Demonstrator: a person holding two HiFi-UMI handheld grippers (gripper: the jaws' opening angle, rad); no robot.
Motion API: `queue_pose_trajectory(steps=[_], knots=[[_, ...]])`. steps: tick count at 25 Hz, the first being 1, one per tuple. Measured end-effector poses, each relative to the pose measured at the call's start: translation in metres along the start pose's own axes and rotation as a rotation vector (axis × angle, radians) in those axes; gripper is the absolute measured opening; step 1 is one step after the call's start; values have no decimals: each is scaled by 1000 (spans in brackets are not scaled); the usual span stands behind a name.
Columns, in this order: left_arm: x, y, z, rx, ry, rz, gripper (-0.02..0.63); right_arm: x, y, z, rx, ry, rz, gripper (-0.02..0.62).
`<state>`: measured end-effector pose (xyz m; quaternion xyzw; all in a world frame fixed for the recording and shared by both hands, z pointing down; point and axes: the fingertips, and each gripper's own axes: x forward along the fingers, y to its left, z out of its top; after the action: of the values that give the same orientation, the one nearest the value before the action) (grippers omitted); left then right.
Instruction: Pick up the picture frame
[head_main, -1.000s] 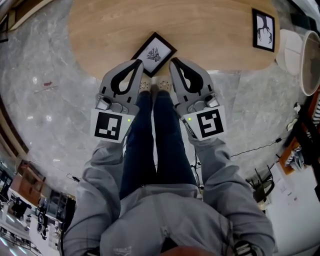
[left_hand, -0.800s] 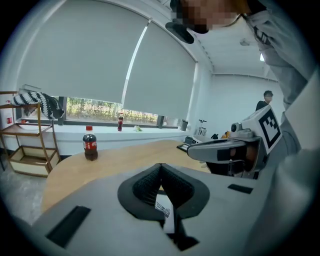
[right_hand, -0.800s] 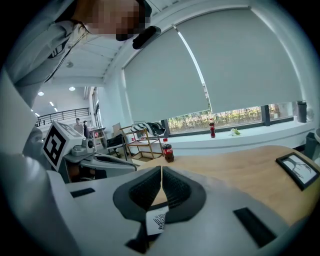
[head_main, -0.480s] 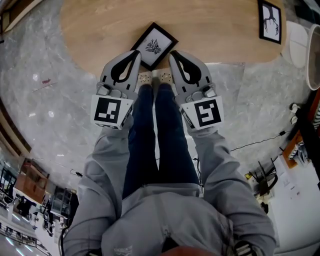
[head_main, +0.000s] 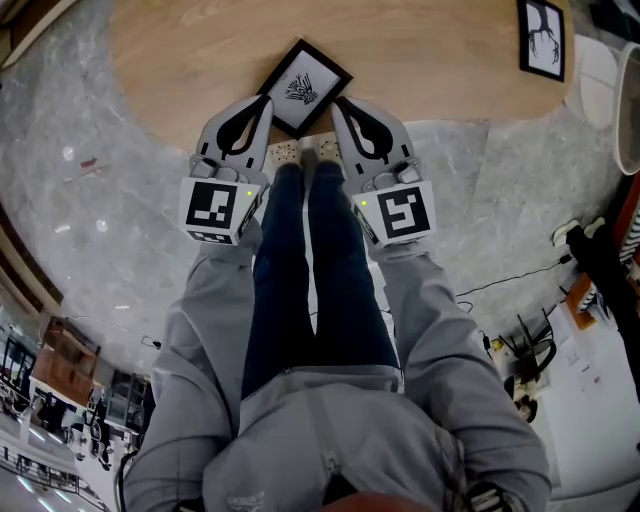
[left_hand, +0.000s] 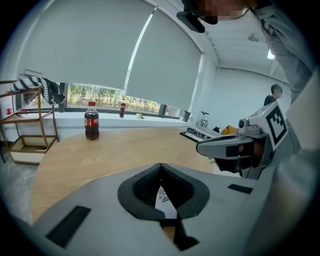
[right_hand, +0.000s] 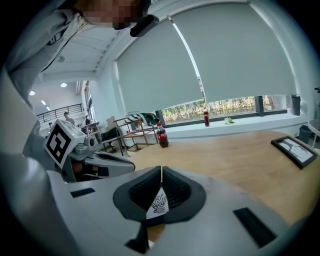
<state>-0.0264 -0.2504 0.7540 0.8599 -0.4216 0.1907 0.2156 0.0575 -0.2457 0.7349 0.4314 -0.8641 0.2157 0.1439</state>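
A black-edged picture frame (head_main: 303, 87) with a dark leafy print lies slantwise on the wooden table (head_main: 190, 50), close to its near edge. My left gripper (head_main: 267, 101) hangs just left of the frame's near corner, and my right gripper (head_main: 336, 103) just right of it. Both are shut and hold nothing. In the left gripper view the shut tips (left_hand: 160, 165) point over the table, and a strip of the print (left_hand: 164, 198) shows through the gap behind them. The right gripper view has the same print (right_hand: 158, 204) below its shut tips (right_hand: 161, 169).
A second black picture frame (head_main: 541, 37) lies at the table's far right (right_hand: 296, 150). A cola bottle (left_hand: 91, 120) stands near the table's far edge by the window. A wooden rack (left_hand: 27, 130) stands beyond the table. White round furniture (head_main: 600, 85) and cables are on the floor to the right.
Both grippers have sunk toward the table, staying shut, and now flank the frame's near corner more closely. The frame has not moved.
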Motion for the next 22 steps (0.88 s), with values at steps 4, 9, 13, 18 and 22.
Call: queue_pose_trajectory(steps=[4, 9, 13, 18, 22], knots=[[7, 3, -15, 1, 34, -3, 18, 5, -5, -15, 18, 18, -14, 34], [18, 13, -29, 3, 77, 22, 18, 11, -13, -32, 34, 60, -23, 34], [29, 18, -43, -25, 129, 7, 21, 14, -17, -41, 52, 74, -25, 34], [35, 25, -50, -39, 180, -7, 117, 18, -17, -46, 77, 85, -33, 34], [43, 31, -61, 2, 229, -15, 135, 21, -19, -50, 89, 90, -36, 34]])
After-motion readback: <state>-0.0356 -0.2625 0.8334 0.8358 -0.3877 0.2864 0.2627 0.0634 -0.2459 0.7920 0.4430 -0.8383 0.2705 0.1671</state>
